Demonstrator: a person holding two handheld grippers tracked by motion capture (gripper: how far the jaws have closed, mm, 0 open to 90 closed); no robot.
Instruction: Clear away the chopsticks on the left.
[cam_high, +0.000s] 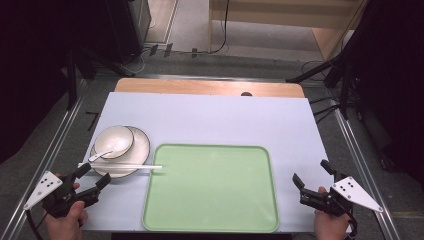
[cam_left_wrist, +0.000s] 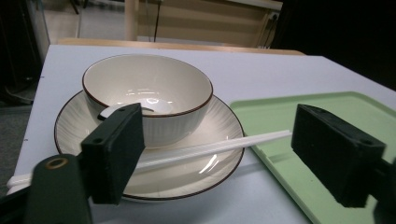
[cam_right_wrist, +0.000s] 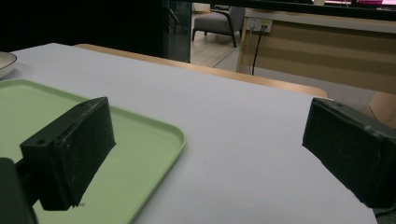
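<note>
On the left part of the white-covered bench (cam_high: 210, 117) stands a round cream plate with a brown rim (cam_high: 141, 145), and on it a cream ceramic bowl with a brown rim (cam_high: 114, 141) that holds a white spoon (cam_high: 100, 154). A pair of white chopsticks (cam_high: 125, 167) lies across the near edge of the plate, its tip over the flat pale green tray (cam_high: 211, 187). The left gripper (cam_high: 92, 176), near the plate, is open and holds nothing. The right gripper (cam_high: 312, 176), right of the tray, is open too
</note>
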